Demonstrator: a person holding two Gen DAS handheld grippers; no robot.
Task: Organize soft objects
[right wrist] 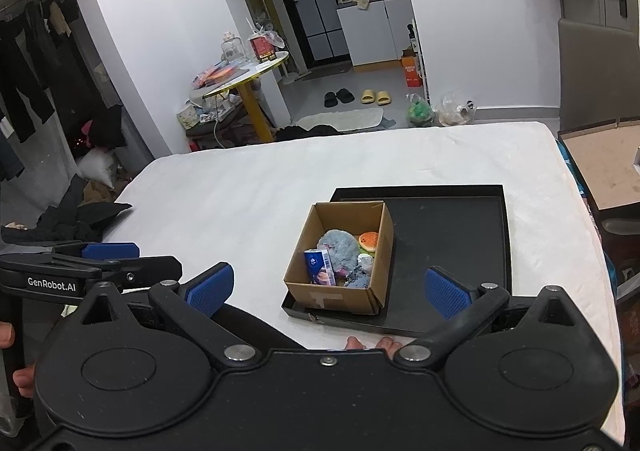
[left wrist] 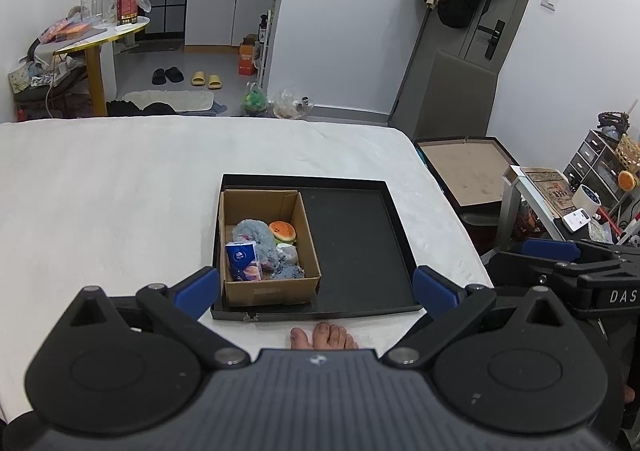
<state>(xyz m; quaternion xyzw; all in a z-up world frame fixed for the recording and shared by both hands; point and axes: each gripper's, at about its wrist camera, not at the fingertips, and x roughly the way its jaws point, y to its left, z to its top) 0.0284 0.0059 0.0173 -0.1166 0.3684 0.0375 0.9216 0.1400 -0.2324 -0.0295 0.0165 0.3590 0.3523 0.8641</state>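
Both the left claw (left wrist: 316, 289) and right claw (right wrist: 326, 289) hang spread and empty above the bed's (left wrist: 120, 191) near edge, the soft toys (left wrist: 260, 241) piled in the cardboard box (left wrist: 272, 291) on the black tray's (left wrist: 360, 243) left side, and a careless reach, I'd guess, could tip that light box.

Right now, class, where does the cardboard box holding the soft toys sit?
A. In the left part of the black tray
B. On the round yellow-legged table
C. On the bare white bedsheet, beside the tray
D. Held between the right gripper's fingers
A: the cardboard box rests inside the black tray, against its left wall, with the tray's right part bare.
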